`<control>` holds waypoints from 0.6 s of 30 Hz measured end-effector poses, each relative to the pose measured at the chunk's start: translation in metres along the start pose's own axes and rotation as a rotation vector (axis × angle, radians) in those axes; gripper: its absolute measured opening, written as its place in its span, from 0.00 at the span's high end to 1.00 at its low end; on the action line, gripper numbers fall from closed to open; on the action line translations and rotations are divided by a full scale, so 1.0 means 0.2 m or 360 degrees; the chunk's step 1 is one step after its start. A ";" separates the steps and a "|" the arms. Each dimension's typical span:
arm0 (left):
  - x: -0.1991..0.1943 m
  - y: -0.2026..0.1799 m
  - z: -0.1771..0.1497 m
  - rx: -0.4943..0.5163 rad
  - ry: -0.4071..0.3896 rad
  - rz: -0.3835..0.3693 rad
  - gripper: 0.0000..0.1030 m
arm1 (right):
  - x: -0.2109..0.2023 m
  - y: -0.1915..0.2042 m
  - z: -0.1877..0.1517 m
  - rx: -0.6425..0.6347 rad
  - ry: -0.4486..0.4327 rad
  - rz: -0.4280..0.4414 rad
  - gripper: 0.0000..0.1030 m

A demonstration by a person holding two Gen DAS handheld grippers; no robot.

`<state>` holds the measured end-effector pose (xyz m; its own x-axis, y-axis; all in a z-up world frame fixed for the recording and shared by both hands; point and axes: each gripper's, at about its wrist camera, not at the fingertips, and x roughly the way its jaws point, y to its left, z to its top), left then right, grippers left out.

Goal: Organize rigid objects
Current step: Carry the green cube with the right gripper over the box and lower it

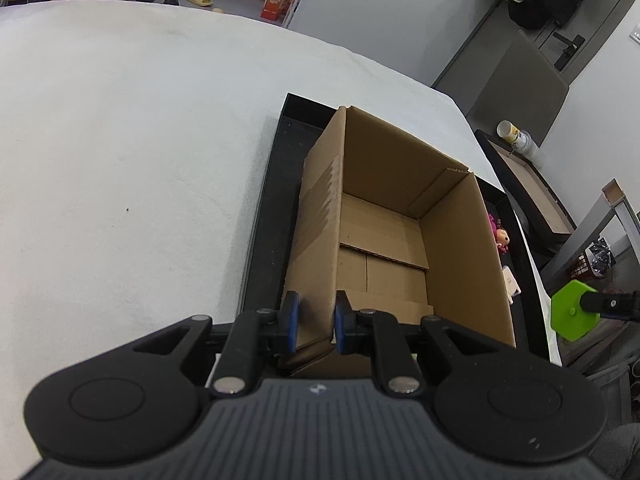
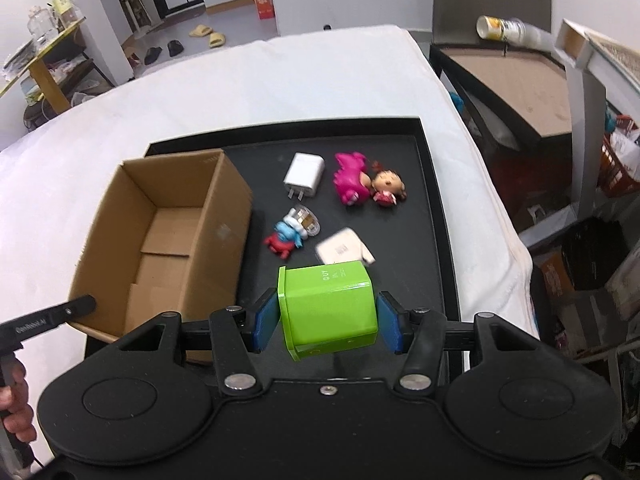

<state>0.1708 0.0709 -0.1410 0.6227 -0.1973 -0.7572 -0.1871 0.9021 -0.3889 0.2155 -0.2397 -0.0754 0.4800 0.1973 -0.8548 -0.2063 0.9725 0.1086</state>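
Open brown cardboard box [image 2: 168, 240] sits at the left end of a shallow black rectangular tray [image 2: 430, 200], on a desk under a white cloth [image 2: 280, 80]; box interior bare. On the tray floor right of the box: white square plug charger [image 2: 304, 174], magenta plastic toy [image 2: 352, 178] touching a small red-dressed doll figure [image 2: 386, 188], a blue-and-red figurine [image 2: 286, 236] with a clear-cased item against it, and a blurred white flat packet [image 2: 344, 248] nearest the right gripper. Left gripper [image 1: 316, 320]: blue pads closed down onto the box's near left wall, pinching the cardboard edge. Right gripper [image 2: 328, 320]: jaws partly spread, blue pads pressed on both sides of a lime-green hexagonal plastic container [image 2: 328, 308], held clear above the tray, right of the box's near corner. The box's right wall stands between container and box interior. A person's hand [image 2: 14, 400] shows at the lower left edge of the right wrist view.
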 end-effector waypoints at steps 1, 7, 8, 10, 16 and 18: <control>0.00 0.01 0.00 -0.0002 0.0002 -0.0002 0.84 | -0.01 0.02 0.01 -0.0001 -0.0010 0.0003 0.50; -0.02 0.04 0.00 -0.0011 0.0021 -0.0017 0.84 | -0.03 0.10 0.05 -0.0012 -0.0048 0.0027 0.50; -0.02 0.04 0.00 -0.0010 0.0023 -0.0017 0.84 | -0.04 0.11 0.06 -0.0017 -0.0055 0.0032 0.50; -0.02 0.04 0.00 -0.0010 0.0022 -0.0015 0.83 | -0.04 0.14 0.07 -0.0029 -0.0068 0.0040 0.50; -0.02 0.05 0.00 -0.0013 0.0035 -0.0030 0.83 | -0.02 0.21 0.11 -0.0062 -0.0096 0.0071 0.50; -0.01 0.05 0.00 -0.0015 0.0041 -0.0035 0.83 | -0.01 0.24 0.12 -0.0072 -0.0104 0.0089 0.50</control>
<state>0.1678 0.0803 -0.1422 0.6068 -0.2269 -0.7618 -0.1810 0.8937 -0.4104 0.2256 -0.1909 -0.0552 0.5211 0.2605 -0.8128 -0.2719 0.9533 0.1312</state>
